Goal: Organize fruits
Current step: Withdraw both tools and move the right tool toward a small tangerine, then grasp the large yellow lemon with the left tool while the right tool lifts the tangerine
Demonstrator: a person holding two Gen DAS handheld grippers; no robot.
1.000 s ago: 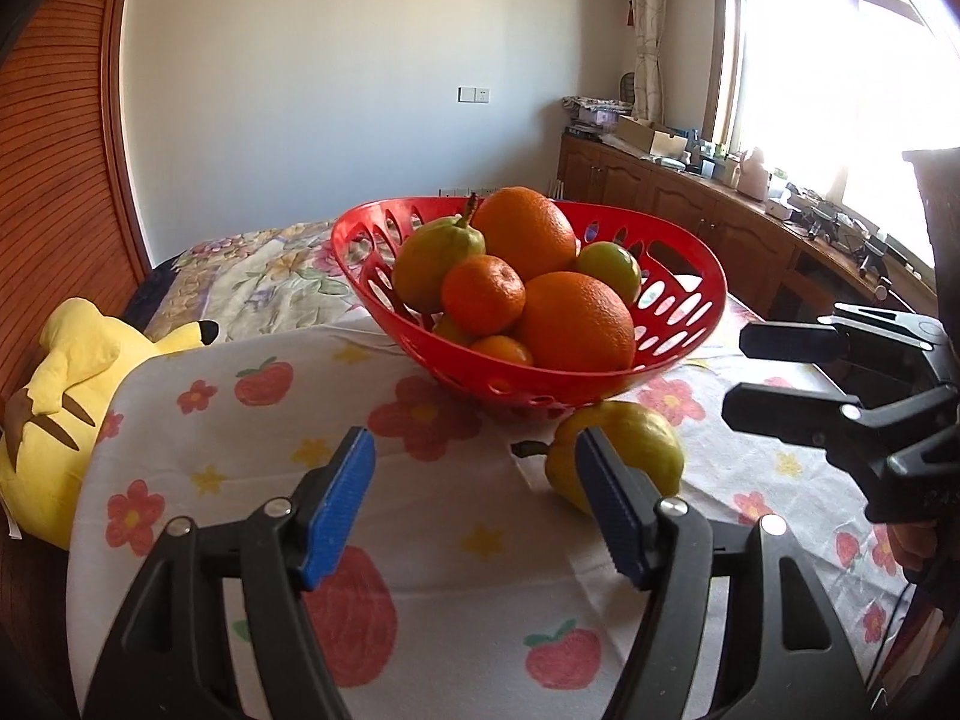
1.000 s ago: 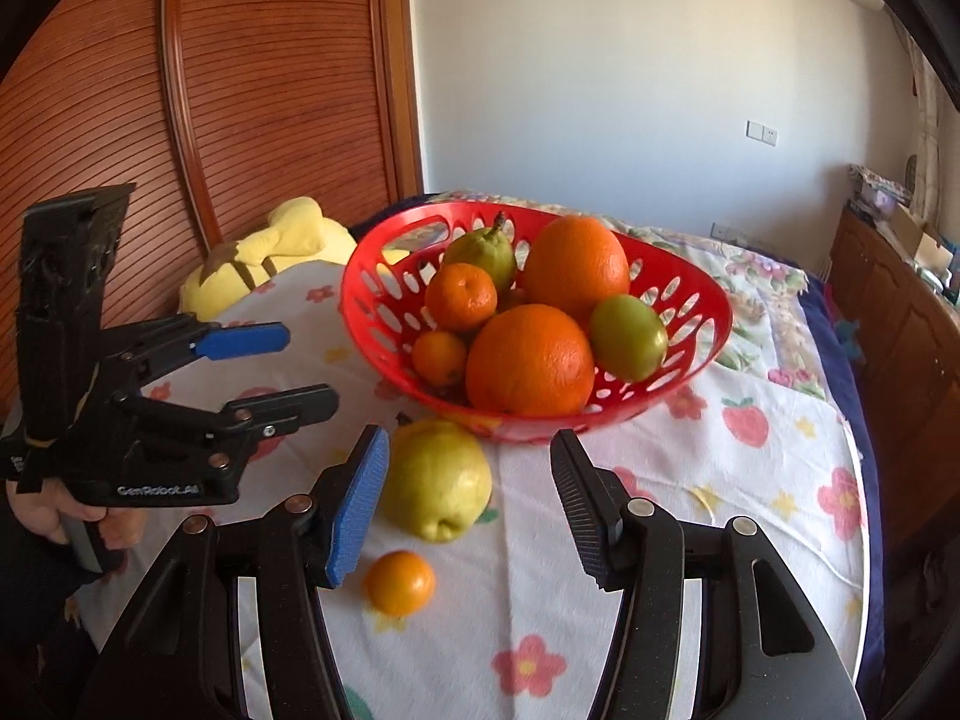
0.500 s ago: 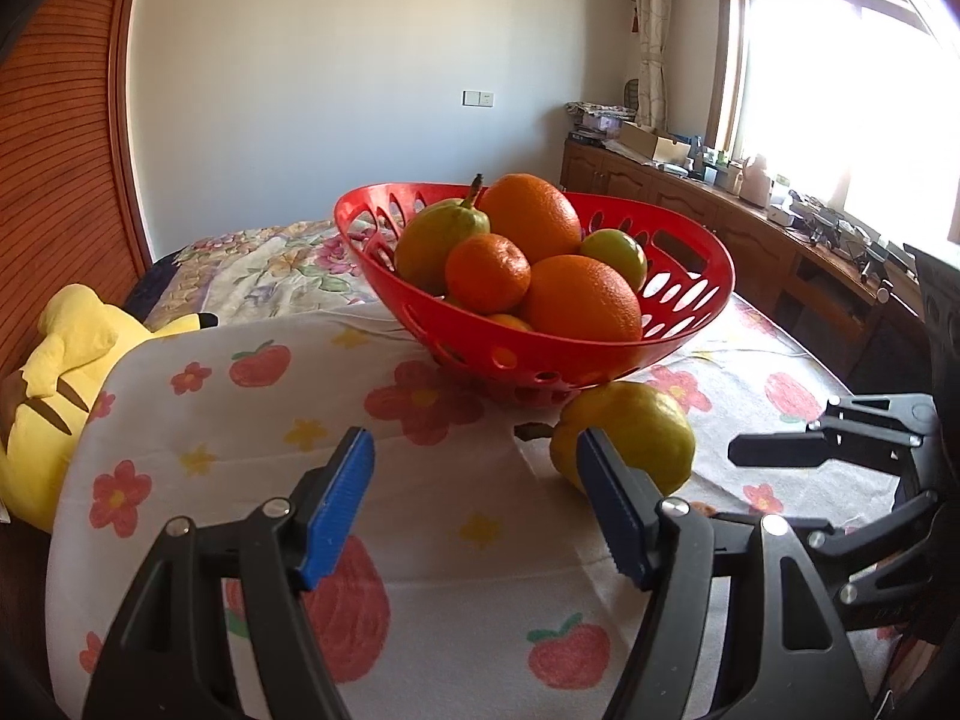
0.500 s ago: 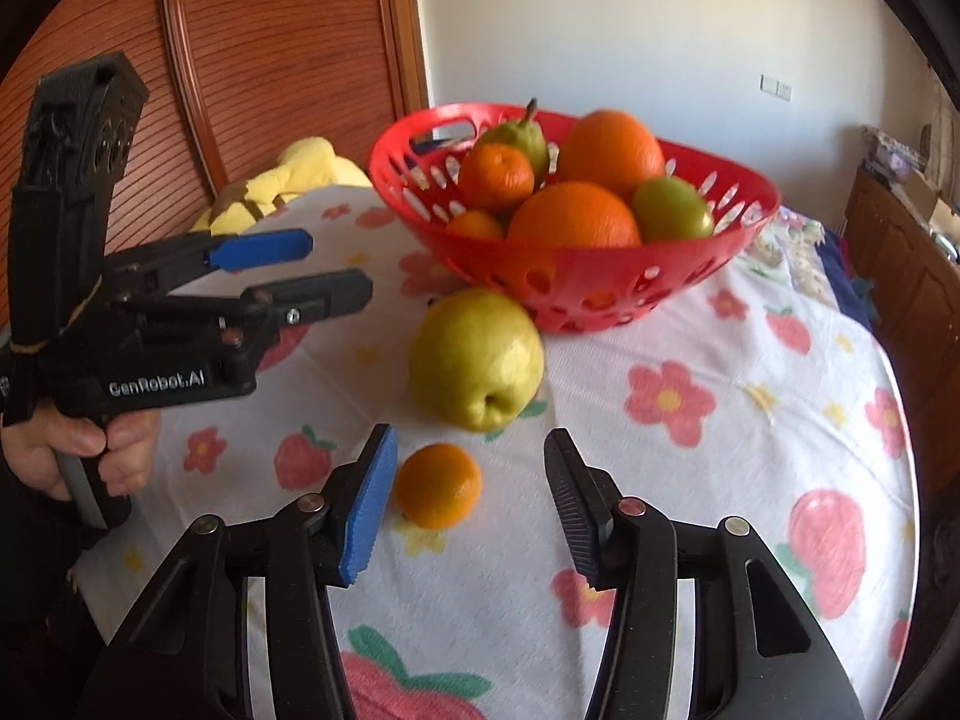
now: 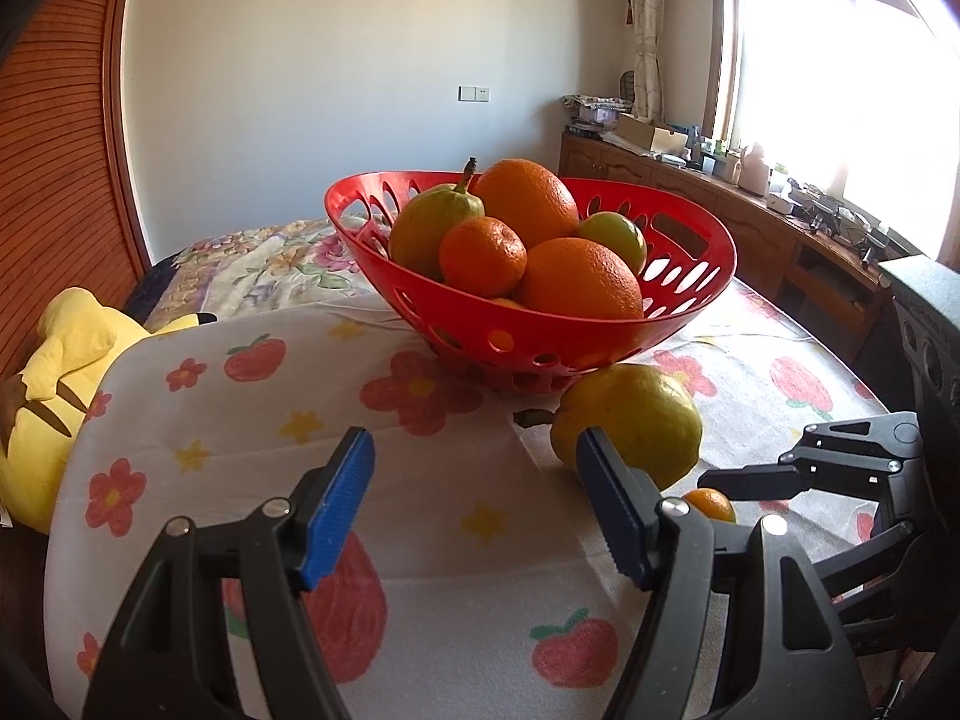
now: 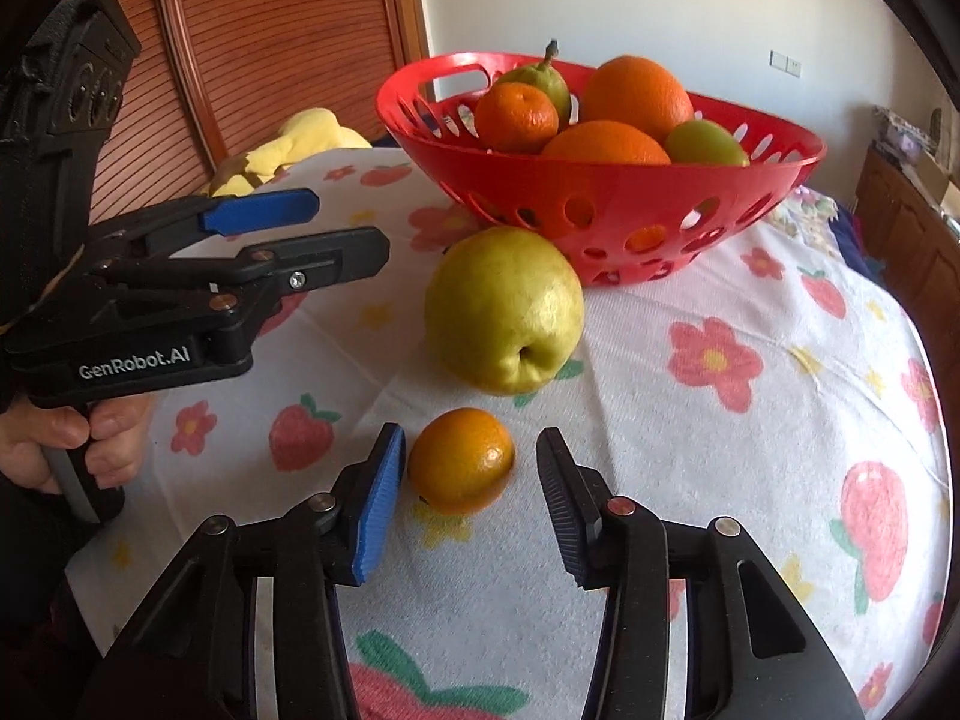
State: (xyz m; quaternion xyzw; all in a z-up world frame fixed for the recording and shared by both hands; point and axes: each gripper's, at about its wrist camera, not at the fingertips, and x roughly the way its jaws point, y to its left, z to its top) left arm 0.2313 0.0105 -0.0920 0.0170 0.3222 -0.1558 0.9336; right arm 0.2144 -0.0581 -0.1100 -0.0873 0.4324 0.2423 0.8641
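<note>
Lowered since a second ago, the right gripper [image 6: 465, 495] is now straddling the small orange [image 6: 461, 459] near the tablecloth's [image 6: 750, 450] front edge, its jaws just closing in but not yet pressing the fruit. Just behind it, the yellow pear [image 6: 503, 307] is lying against the red basket [image 6: 606, 204] of oranges, while the left gripper [image 5: 474, 501] is hovering half-spread and empty over the cloth.

the right tool [image 6: 465, 492] has dropped around the small orange [image 6: 461, 461], jaws closing in, not yet touching.
</note>
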